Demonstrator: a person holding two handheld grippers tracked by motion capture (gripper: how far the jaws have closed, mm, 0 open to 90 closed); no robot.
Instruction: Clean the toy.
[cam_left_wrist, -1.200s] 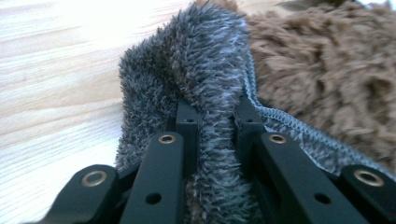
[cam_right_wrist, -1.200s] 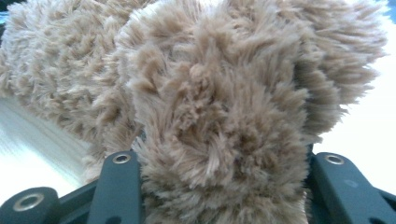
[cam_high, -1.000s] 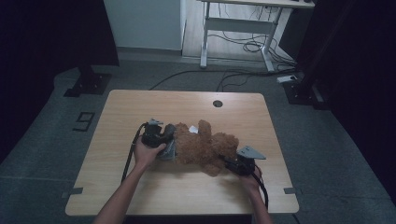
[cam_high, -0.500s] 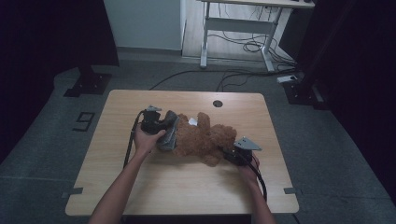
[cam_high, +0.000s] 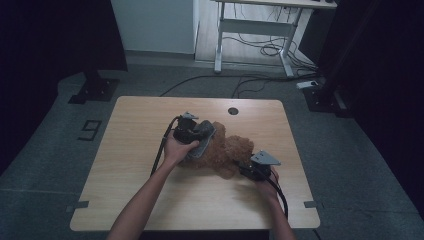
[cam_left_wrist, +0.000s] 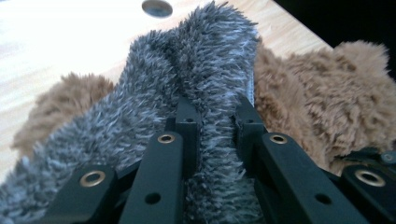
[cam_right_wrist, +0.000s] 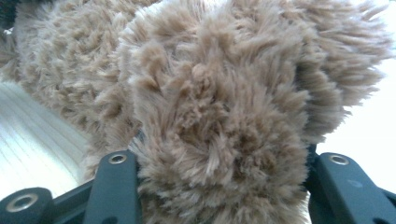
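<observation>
A brown plush bear (cam_high: 227, 150) lies in the middle of the wooden table (cam_high: 140, 130). A grey furry cloth (cam_high: 201, 144) lies over its left side. My left gripper (cam_high: 204, 136) is shut on a fold of this grey cloth (cam_left_wrist: 196, 60), held just above the bear (cam_left_wrist: 317, 93); the fold is pinched between the left gripper's (cam_left_wrist: 216, 116) jaws. My right gripper (cam_high: 242, 169) is at the bear's near right end. A thick brown part of the bear (cam_right_wrist: 219, 93) bulges between the right gripper's (cam_right_wrist: 222, 163) jaws, which have just been opening and still touch the fur on both sides.
A round cable hole (cam_high: 233, 111) sits near the table's far edge. Behind the table stand a white desk frame (cam_high: 250, 35) with cables on the floor and a black stand base (cam_high: 95, 87) at the left. Cables trail from both grippers toward the near edge.
My left hand has moved right and toward the far edge, rising, with the grey cloth pulled along. The bear has shifted slightly. The right hand stays put.
</observation>
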